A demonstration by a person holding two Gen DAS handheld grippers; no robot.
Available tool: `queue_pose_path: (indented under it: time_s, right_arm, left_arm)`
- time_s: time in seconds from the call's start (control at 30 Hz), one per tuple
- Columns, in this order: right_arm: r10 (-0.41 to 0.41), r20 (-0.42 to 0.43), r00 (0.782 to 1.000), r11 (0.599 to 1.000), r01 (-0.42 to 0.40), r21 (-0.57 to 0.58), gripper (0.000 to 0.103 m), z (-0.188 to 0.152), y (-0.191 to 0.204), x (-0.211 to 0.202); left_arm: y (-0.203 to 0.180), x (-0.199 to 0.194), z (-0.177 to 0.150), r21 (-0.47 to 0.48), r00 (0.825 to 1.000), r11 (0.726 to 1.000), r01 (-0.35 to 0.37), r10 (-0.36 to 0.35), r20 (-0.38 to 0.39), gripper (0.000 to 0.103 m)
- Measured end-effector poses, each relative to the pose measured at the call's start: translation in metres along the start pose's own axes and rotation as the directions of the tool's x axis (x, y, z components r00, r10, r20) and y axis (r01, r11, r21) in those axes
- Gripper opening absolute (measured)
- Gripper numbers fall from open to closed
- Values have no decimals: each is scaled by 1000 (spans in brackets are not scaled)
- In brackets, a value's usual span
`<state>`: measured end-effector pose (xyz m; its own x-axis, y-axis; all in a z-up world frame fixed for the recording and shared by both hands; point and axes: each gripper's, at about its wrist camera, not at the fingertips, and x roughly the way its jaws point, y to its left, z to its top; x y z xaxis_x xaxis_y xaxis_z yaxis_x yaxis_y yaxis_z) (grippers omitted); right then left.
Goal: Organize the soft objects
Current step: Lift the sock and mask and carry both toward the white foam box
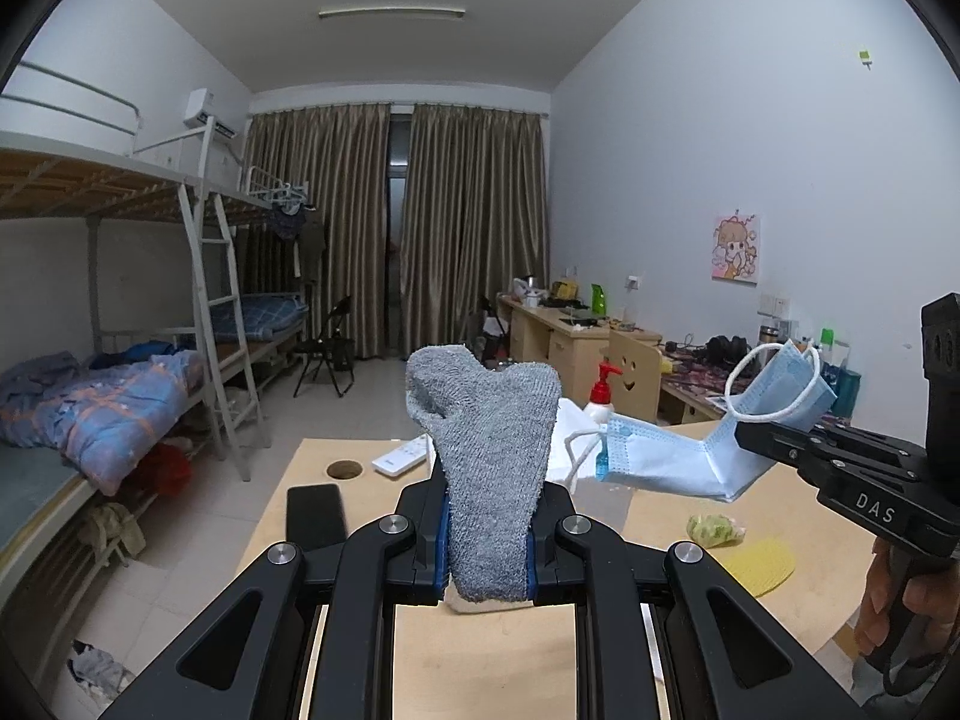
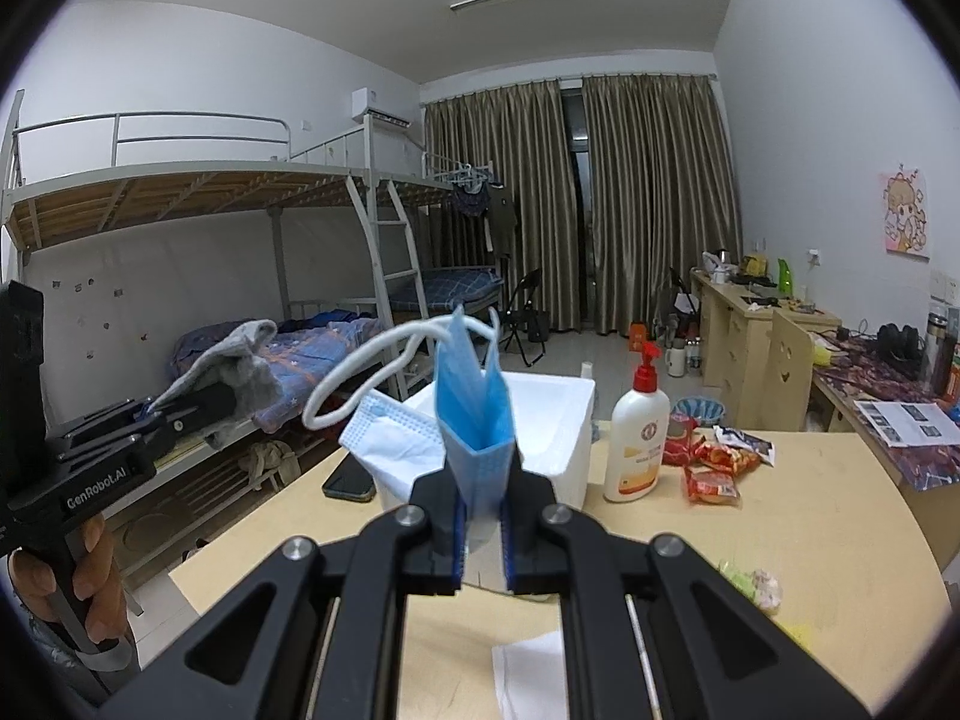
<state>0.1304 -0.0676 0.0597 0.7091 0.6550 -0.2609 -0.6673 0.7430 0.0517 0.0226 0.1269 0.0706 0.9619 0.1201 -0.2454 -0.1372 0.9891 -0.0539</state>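
- Two grippers are raised above the wooden table (image 2: 810, 516), each clamped on something soft.
- Left gripper (image 1: 487, 540): jaws pinched tight on a grey sock (image 1: 486, 450) that stands upright.
- Right gripper (image 2: 483, 525): jaws closed on a blue face mask (image 2: 474, 408), in front of the white box (image 2: 564, 420).

A grey knitted sock (image 1: 486, 468), a pale blue face mask (image 2: 474, 414) with white ear loops, a white lotion bottle (image 2: 637, 444) with a red pump, red snack packets (image 2: 711, 468), brown striped curtains (image 2: 630, 192).
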Motion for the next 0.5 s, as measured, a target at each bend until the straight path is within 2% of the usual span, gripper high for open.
queue_pose_path:
  time_s: [0.5]
  right_arm:
    - [3, -8, 1000, 1000, -3, 1, 12, 20, -9, 26]
  left_arm:
    - [1, 41, 21, 13, 1000, 1000, 19, -19, -11, 18]
